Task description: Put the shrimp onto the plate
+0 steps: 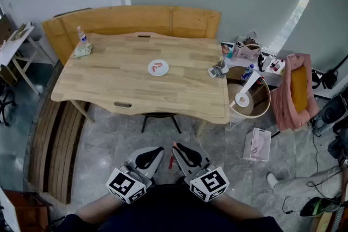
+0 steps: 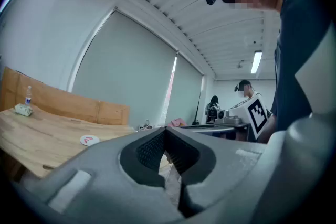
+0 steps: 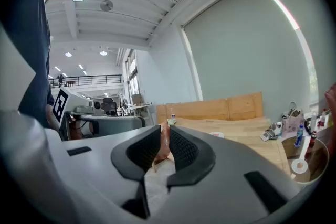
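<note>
A small white plate (image 1: 157, 68) sits mid-table with a red shrimp shape on it; the plate also shows small in the left gripper view (image 2: 90, 139) and the right gripper view (image 3: 216, 135). Both grippers hang low in front of the person, well short of the table's near edge. My right gripper (image 1: 176, 146) is shut on a pinkish-orange shrimp (image 3: 163, 145), which stands upright between its pads and shows as a red sliver (image 1: 171, 161) in the head view. My left gripper (image 1: 159, 150) holds nothing, and its fingertips (image 2: 166, 132) meet.
A bottle (image 1: 81, 36) and a crumpled cloth (image 1: 83, 51) stand at the table's far left, and a small grey item (image 1: 218, 70) at its right edge. A wooden bench (image 1: 133, 19) backs the table. To the right are a round tub (image 1: 250, 99), a pink cloth (image 1: 293, 92) and a floor box (image 1: 256, 144).
</note>
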`<state>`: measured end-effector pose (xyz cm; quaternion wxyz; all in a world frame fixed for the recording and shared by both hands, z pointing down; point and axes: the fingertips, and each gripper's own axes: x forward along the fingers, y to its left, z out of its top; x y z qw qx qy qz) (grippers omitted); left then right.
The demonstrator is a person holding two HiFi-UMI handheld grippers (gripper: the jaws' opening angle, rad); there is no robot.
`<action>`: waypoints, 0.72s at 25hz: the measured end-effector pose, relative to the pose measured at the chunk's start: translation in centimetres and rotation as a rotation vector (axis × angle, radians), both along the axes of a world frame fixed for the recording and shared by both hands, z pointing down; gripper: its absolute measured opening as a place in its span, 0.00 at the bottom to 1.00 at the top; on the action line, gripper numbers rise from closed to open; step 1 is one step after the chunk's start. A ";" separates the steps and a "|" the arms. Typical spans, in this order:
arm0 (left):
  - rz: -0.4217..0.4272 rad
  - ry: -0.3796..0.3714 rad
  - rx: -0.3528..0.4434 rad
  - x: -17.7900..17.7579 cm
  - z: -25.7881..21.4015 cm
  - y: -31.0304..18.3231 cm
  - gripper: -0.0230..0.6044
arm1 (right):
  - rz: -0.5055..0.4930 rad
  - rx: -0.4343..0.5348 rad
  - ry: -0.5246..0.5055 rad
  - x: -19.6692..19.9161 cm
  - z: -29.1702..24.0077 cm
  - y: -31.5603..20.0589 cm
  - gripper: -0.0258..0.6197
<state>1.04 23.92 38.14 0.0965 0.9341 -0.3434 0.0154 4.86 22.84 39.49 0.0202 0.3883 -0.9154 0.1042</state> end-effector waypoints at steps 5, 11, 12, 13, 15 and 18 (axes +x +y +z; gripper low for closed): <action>0.000 0.001 0.001 0.2 0.1 0.0 0.04 | 0.007 -0.006 0.002 0.2 0.2 0.1 0.13; 0.003 -0.002 -0.001 0.5 0.4 -0.2 0.04 | -0.005 -0.013 0.002 0.3 0.6 -0.1 0.13; 0.003 -0.002 -0.001 0.6 0.5 -0.2 0.04 | -0.008 -0.016 -0.004 0.3 0.7 -0.2 0.13; 0.002 -0.002 -0.002 0.7 0.5 -0.2 0.04 | -0.013 -0.019 -0.010 0.4 0.7 -0.2 0.13; -0.003 -0.003 -0.004 0.9 0.5 -0.3 0.04 | -0.024 -0.020 -0.015 0.5 0.7 -0.3 0.13; -0.014 -0.003 -0.003 1.3 0.3 -0.4 0.04 | -0.030 -0.024 -0.009 1.0 0.7 -0.5 0.13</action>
